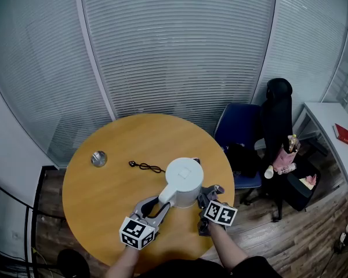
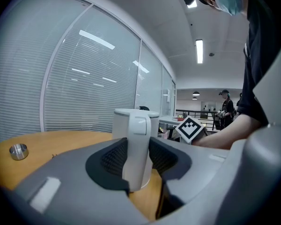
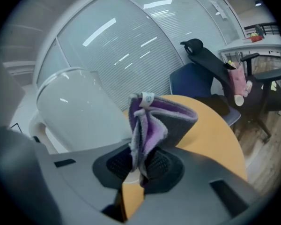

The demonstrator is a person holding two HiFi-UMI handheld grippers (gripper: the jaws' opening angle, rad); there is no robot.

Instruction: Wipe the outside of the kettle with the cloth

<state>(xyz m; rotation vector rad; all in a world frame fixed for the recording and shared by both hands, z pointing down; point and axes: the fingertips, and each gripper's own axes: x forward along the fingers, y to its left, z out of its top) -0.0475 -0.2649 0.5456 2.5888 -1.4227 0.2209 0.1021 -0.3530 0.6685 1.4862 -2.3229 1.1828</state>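
A white kettle [image 1: 183, 180] stands on the round wooden table [image 1: 104, 196], near its front right edge. My left gripper [image 1: 161, 201] reaches in from the front and is shut on the kettle's handle [image 2: 136, 146], which stands upright between the two dark pads. My right gripper [image 1: 207, 193] sits just right of the kettle's body [image 3: 77, 109], shut on a folded purple and grey cloth [image 3: 150, 125]. The cloth sticks up from the pads beside the kettle's wall; whether it touches the wall I cannot tell.
A small metal cup [image 1: 98, 158] and a black cord [image 1: 146, 167] lie on the table left of the kettle. Right of the table stand a blue chair [image 1: 240, 129], a black office chair [image 1: 278, 112] and a white desk [image 1: 330, 126]. Blinded glass walls curve behind.
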